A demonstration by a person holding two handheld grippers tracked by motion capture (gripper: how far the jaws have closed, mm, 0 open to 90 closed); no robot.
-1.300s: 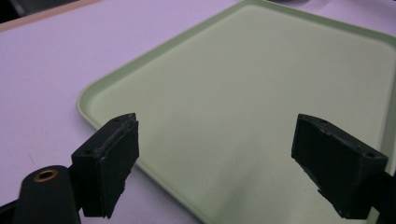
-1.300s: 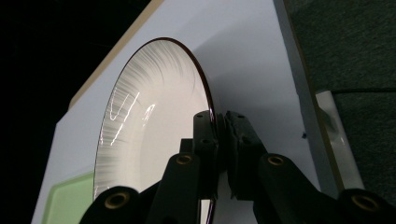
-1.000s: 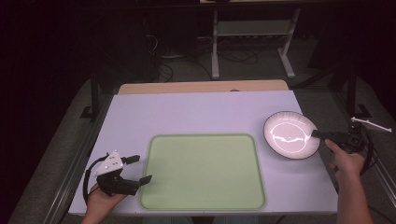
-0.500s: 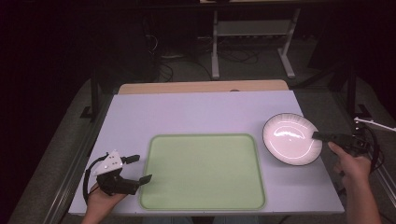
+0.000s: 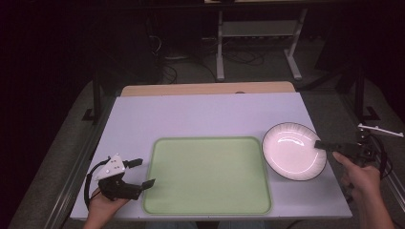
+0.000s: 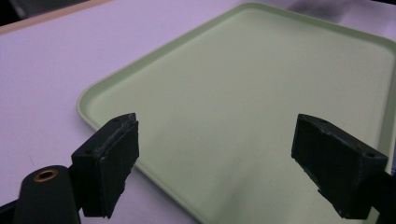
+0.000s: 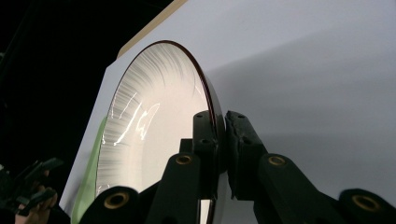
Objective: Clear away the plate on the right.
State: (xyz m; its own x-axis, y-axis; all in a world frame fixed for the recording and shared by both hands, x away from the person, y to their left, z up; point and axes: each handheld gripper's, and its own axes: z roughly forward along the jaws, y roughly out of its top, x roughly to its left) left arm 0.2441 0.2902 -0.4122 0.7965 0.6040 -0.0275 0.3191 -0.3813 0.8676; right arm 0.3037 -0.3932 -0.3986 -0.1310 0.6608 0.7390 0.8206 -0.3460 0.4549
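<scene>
Seen from above, the right claw pinches the near-right rim of the round white ribbed plate, just right of the pale green tray on the counter. Along its own view, the right claw clamps that rim; the left claw gapes empty over the tray.

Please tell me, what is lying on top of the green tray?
Nothing lies on the green tray; its surface is bare. The white plate is beside it, clamped at the rim by the right gripper.

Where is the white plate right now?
In the high view, the white plate sits at the table's right side, just right of the green tray, its rim clamped by the right gripper.
</scene>
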